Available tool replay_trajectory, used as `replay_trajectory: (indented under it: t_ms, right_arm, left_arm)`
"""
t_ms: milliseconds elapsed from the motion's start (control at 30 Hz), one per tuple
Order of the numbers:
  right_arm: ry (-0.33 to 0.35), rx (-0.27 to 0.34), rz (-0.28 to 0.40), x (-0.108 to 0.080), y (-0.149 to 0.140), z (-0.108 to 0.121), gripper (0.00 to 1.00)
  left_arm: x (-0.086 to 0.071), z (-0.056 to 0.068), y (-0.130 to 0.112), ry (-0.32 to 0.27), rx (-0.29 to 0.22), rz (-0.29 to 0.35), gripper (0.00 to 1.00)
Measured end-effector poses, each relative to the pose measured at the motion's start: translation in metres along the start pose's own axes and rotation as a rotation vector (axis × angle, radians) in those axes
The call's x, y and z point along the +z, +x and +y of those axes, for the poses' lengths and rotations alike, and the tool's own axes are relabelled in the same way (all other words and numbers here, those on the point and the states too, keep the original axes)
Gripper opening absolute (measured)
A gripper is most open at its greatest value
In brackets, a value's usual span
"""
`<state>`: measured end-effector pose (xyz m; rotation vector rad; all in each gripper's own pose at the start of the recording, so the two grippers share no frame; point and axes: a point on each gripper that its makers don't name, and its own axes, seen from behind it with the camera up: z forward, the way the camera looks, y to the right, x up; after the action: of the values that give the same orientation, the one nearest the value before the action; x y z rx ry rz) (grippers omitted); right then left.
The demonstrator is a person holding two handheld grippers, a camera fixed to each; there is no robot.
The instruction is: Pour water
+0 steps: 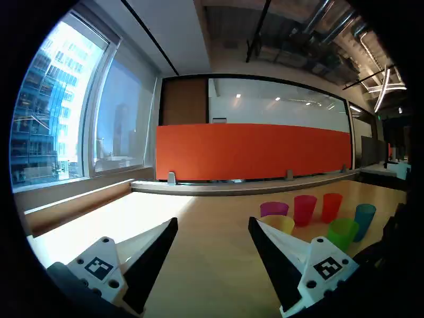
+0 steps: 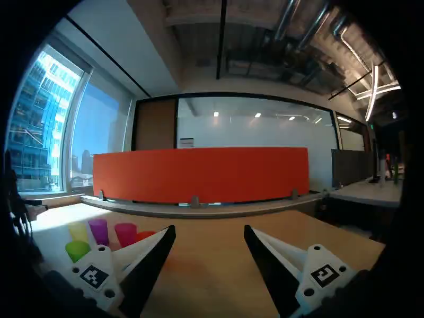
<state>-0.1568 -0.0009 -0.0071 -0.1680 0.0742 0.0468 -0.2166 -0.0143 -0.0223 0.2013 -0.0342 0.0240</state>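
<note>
Table top: wood-look surface, pale, smooth, with a low sheen where sunlight falls. Cups: translucent coloured plastic, smooth and glossy. Left gripper and right gripper: finger bodies in white matt plastic, inner faces black and matt, each carrying a printed black-and-white marker. Divider panel: orange, matt, even finish; material cannot be told. Partition wall behind it: glass, glossy, reflecting ceiling lights. Window panes: clear glass, glossy. Ceiling pipes: bare metal, dull sheen
</note>
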Motion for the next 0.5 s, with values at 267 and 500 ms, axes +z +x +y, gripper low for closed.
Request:
replay_trajectory:
  t_ms: [267,500]
  right_arm:
    - [-0.003,-0.023,-0.006,0.000,-0.014,0.002,1.00]
    - [-0.011,-0.016,-0.027,0.003,-0.025,0.004,1.00]
  left_arm:
    - [-0.001,-0.001,0.000,0.000,0.000,0.000,0.99]
    - [0.000,-0.001,0.000,0.000,0.000,0.000,0.99]
